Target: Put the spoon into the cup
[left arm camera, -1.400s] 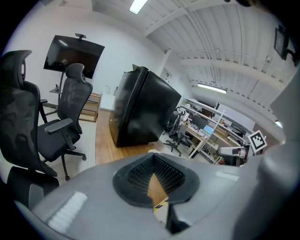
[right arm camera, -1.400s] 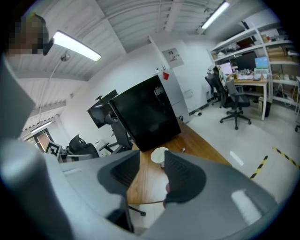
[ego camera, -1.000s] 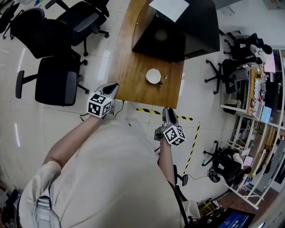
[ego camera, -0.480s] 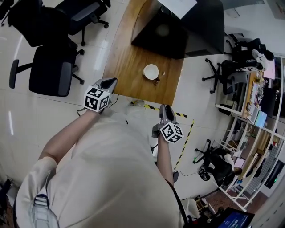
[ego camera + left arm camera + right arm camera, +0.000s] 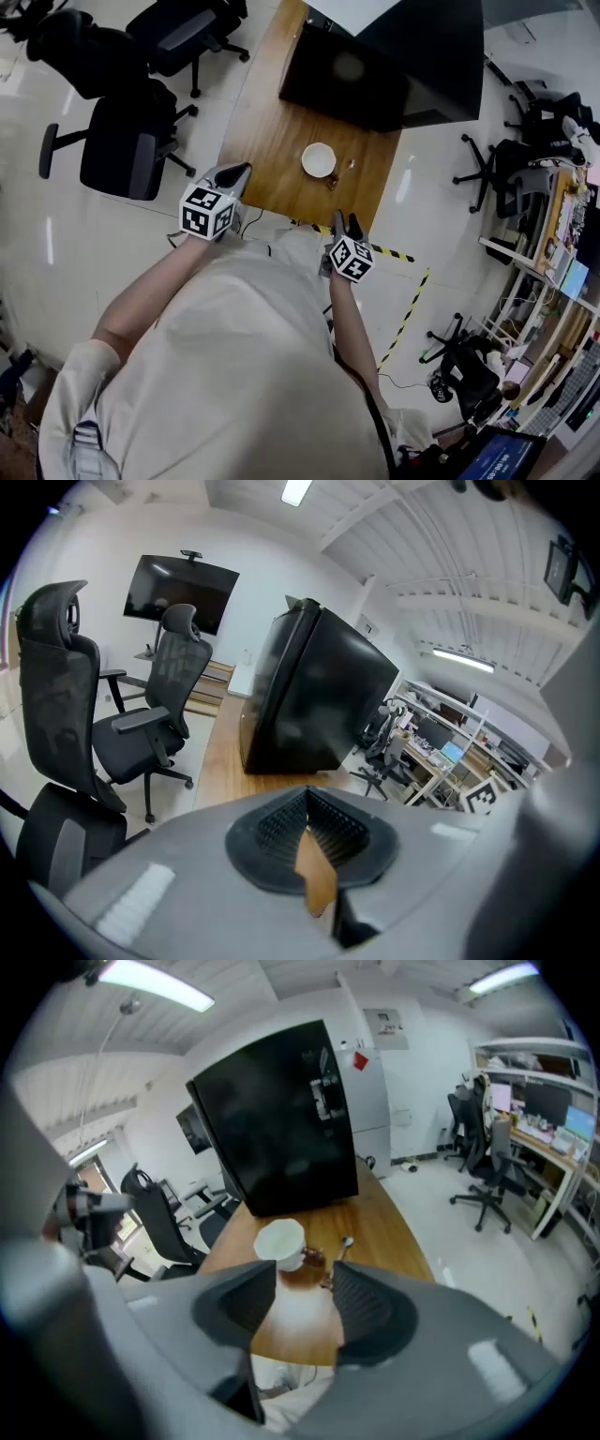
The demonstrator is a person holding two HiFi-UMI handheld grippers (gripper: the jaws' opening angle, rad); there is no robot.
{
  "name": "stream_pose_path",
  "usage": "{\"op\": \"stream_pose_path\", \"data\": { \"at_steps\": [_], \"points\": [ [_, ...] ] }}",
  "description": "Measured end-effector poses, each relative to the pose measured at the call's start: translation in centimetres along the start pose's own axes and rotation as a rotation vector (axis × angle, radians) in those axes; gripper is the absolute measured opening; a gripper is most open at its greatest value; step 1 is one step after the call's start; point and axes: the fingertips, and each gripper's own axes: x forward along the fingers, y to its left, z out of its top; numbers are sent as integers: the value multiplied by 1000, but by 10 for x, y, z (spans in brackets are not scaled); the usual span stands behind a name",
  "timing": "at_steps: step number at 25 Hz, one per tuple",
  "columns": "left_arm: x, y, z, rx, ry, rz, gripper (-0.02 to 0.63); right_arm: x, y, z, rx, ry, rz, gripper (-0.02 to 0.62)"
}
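— Can you read any words or numbers here?
— No, not one. The left gripper (image 5: 232, 174) and the right gripper (image 5: 348, 222) each carry a cube with black and white squares on it, but no letters.
— What about the paper notice (image 5: 380, 1022) at the back?
— It has print on it, but it is too small to read. The red sticker (image 5: 361, 1060) below it is too small as well.
— And the floor?
— Only yellow and black striped tape (image 5: 392, 250). No words.

White cup (image 5: 319, 159); warm brown wood-grain table (image 5: 267, 141); black box (image 5: 394, 70); black chairs (image 5: 122, 155); yellow-and-black striped tape (image 5: 398, 251); glossy white floor (image 5: 56, 253); beige shirt (image 5: 234, 375); left gripper (image 5: 241, 170) and right gripper (image 5: 349, 221) grey, their 2 cubes patterned in black-and-white squares
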Motion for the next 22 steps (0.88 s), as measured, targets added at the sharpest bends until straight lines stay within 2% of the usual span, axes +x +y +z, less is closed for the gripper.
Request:
{"op": "stream_pose_path", "data": {
  "at_steps": [3, 7, 14, 22],
  "points": [
    [12, -19, 4, 19, 12, 9, 0, 44, -21, -23, -65, 77, -37, 204],
    [14, -28, -4, 57, 41, 38, 0, 97, -38, -54, -50, 155, -48, 204],
    [9, -7, 7, 90, 61, 96, 0, 150, -44, -65, -54, 184, -84, 204],
    [3, -9, 15, 151, 52, 102, 0, 168, -47, -74, 55, 181, -160, 204]
  ]
}}
